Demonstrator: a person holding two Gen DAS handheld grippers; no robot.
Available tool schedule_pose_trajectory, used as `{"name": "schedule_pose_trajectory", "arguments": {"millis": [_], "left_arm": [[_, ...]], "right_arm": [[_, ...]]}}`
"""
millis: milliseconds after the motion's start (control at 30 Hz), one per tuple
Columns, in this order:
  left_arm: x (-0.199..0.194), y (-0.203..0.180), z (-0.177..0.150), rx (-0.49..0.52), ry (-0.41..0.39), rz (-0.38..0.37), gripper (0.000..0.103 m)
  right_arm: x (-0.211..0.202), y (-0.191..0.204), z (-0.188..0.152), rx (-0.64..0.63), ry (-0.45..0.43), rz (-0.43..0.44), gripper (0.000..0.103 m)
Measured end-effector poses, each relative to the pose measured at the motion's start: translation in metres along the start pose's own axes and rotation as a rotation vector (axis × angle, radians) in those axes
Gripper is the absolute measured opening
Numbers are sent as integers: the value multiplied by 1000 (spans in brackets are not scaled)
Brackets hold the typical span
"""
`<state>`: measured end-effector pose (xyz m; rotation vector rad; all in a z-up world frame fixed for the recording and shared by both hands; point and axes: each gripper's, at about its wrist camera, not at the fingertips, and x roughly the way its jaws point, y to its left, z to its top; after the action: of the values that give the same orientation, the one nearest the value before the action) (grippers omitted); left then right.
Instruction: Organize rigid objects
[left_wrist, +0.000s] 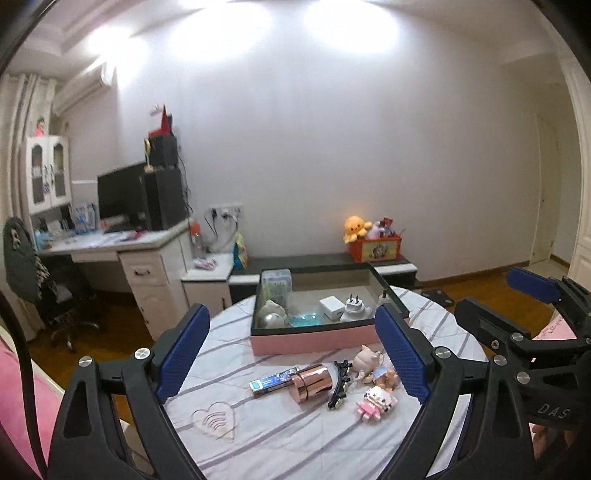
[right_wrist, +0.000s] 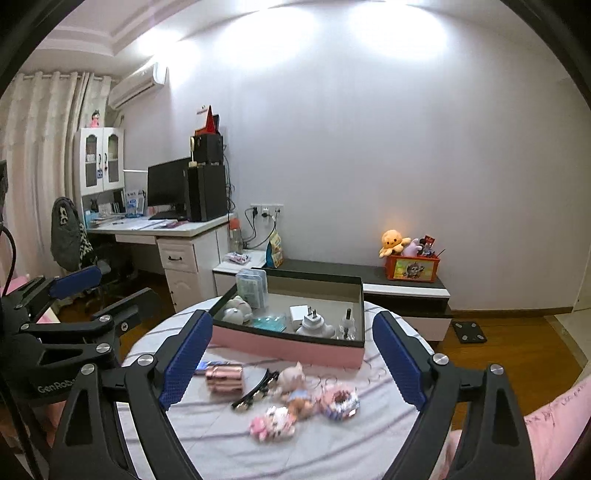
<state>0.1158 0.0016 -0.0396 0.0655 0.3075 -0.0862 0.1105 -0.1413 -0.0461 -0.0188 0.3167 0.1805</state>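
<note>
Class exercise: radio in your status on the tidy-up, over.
Left gripper and right gripper open, empty. Pink box part filled; rose-gold cylinder, hair clip, dolls loose on table. Nothing blocking.

The left gripper (left_wrist: 291, 354) hangs wide and empty above the desk (left_wrist: 295, 443). Below lie a copper tube (left_wrist: 310, 382), a hair clip (left_wrist: 340, 384) and small dolls (left_wrist: 375, 400), near a pink box (left_wrist: 314, 341).
</note>
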Motion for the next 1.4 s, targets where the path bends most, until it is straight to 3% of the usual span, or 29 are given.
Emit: {"name": "schedule_pose_trajectory", "arguments": {"millis": [233, 333, 500, 1400], "left_arm": [[-48, -4, 0, -2, -59, 8, 94], [-63, -5, 2, -3, -88, 20, 98], [-76, -5, 5, -1, -119, 43, 98], [-81, -3, 7, -19, -135, 50, 98]], "right_arm": [[-48, 6, -3, 4, -56, -6, 91], [-64, 8, -4, 3, -82, -18, 103], [-73, 11, -2, -4, -115, -6, 103], [-86, 17, -2, -6, -143, -17, 103]]}}
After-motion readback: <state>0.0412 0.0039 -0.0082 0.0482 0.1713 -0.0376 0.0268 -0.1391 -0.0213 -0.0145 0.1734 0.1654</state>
